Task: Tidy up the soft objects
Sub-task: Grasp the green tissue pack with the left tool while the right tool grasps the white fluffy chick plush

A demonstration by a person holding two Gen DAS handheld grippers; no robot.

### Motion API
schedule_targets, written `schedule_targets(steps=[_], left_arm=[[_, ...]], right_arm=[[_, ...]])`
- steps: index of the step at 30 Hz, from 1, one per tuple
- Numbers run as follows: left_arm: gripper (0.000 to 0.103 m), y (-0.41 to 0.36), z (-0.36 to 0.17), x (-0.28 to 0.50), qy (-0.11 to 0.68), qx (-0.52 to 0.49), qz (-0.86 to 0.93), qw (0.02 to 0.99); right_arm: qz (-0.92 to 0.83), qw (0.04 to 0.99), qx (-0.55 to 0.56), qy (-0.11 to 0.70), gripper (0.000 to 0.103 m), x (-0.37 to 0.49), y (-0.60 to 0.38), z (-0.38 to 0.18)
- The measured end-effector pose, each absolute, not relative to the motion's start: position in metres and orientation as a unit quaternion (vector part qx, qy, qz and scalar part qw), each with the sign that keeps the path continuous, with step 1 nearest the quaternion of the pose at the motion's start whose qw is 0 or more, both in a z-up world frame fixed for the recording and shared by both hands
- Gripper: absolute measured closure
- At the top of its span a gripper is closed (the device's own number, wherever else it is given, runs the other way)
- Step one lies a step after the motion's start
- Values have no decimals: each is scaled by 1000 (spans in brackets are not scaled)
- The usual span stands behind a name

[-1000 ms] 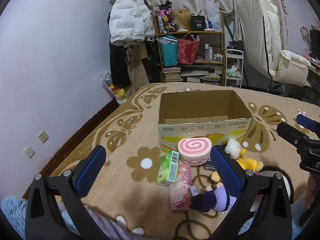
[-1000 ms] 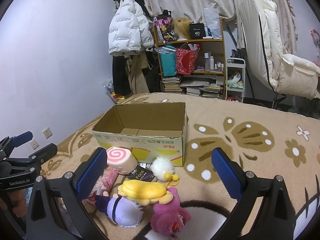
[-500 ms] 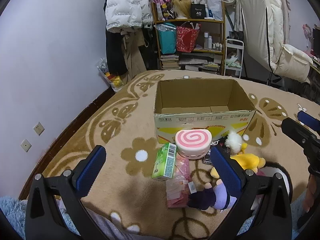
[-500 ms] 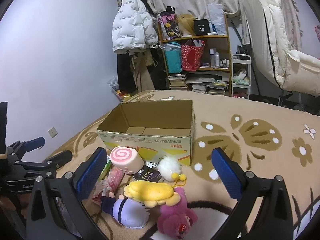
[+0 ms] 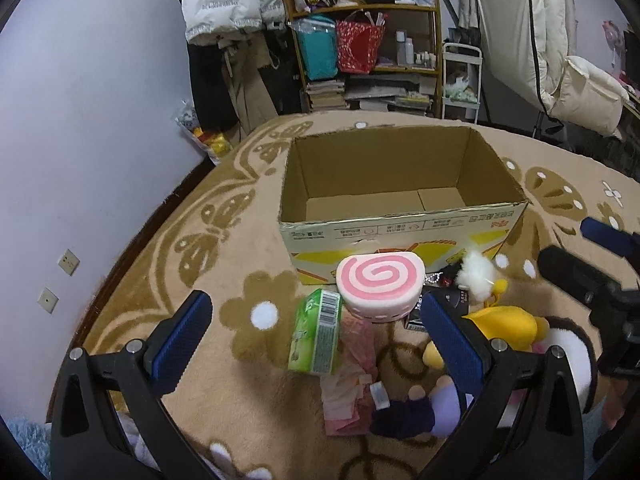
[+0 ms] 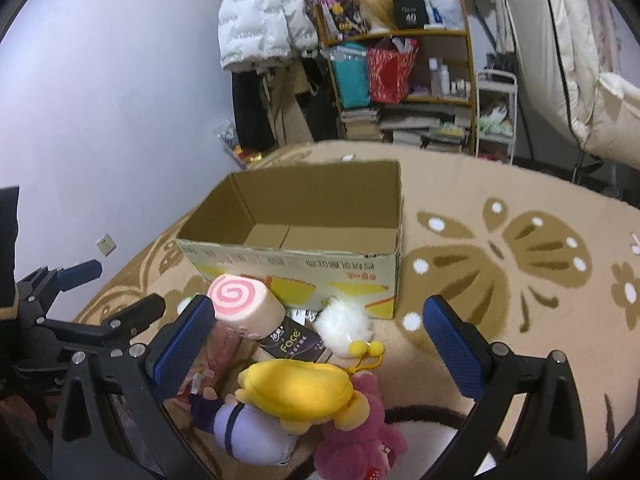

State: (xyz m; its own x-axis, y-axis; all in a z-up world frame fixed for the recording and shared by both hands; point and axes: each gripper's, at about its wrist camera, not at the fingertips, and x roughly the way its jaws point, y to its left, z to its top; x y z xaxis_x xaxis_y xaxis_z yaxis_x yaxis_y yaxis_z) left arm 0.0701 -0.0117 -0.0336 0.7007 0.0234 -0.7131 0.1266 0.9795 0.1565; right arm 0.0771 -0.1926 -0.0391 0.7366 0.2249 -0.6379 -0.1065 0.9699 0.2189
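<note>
on the left, the left claw (image 5: 316, 344) is wide apart with nothing in it, above a green pack (image 5: 316, 338) on the rug (image 5: 224, 240). next comes the pink swirl cake toy (image 5: 379, 286), touching the front of the empty box (image 5: 400, 232). it looks squishy and light, so pinch its round sides softly. further right sit a white fluffy ball (image 6: 345, 330), a yellow toy (image 6: 298, 390) and a pink bear (image 6: 356, 436). the right claw (image 6: 318, 350) is wide apart too, holding nothing.
</note>
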Motion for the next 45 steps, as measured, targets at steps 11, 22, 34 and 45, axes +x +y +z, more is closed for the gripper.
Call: schedule_targets(steps=[11,22,34,45], left_arm=[[0,-15,-69,110,456,101,-24,884],[0,1,-107,139,520,82,1,850],[16,16,-139,156,578,53,16,814],[68,25,-144,158,585,20,-17,810]], right_arm=[[94,894,110,424,0,127,-203,-86],[95,877,130,453,0,160,-209,-112],[90,853,141,495,28,172,-215,-138],[86,847,163,499,39,172,-225,-145]])
